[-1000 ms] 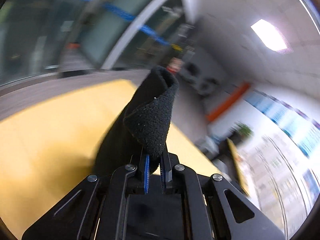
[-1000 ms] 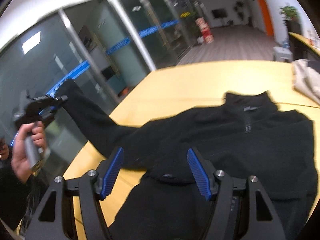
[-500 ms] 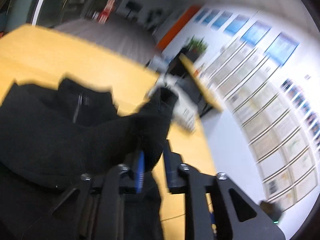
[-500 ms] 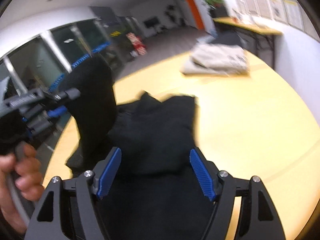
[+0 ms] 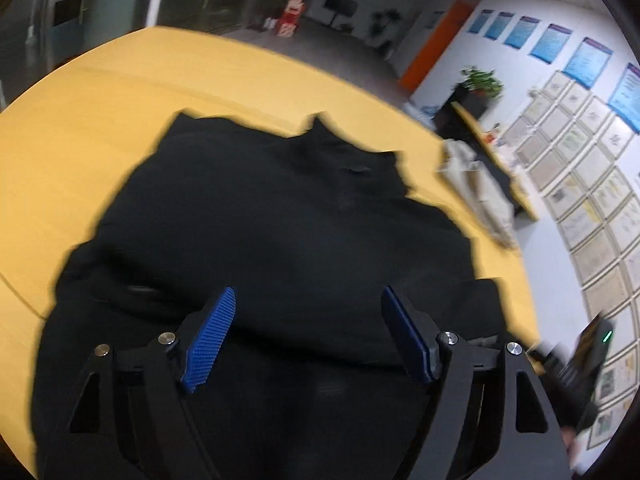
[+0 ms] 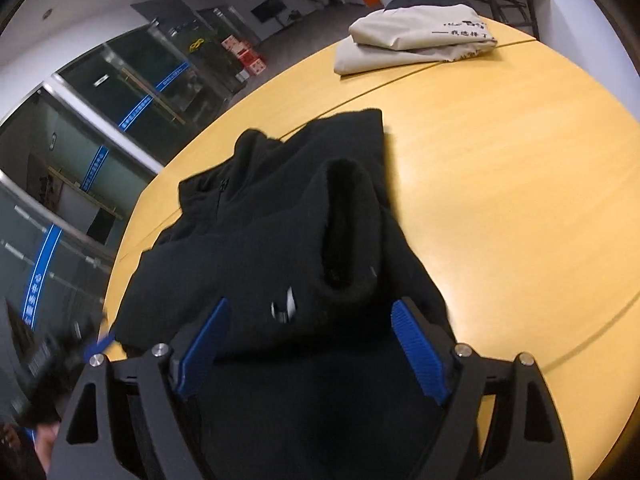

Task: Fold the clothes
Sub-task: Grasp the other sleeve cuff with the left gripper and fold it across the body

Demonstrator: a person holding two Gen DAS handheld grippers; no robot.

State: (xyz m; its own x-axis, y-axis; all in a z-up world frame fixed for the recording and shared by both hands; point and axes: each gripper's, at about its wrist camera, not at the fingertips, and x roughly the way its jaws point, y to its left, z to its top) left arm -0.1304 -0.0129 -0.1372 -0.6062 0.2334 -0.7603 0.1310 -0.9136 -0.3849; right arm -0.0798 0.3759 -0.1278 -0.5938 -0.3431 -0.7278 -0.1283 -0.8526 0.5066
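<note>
Black fleece (image 6: pixel 256 240) flat on yellow table (image 6: pixel 520 200), one sleeve (image 6: pixel 348 232) across chest. Left gripper (image 5: pixel 308 336) and right gripper (image 6: pixel 308 344) spread, empty. Body unfolded; fold partway.

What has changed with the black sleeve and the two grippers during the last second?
The left gripper carried the sleeve from the left side over onto the black jacket and let it go; its jaws now stand open. The sleeve now lies folded across the jacket body, cuff opening up. The right gripper stayed open and empty above the jacket. The folded beige garment and the yellow table are unchanged.
</note>
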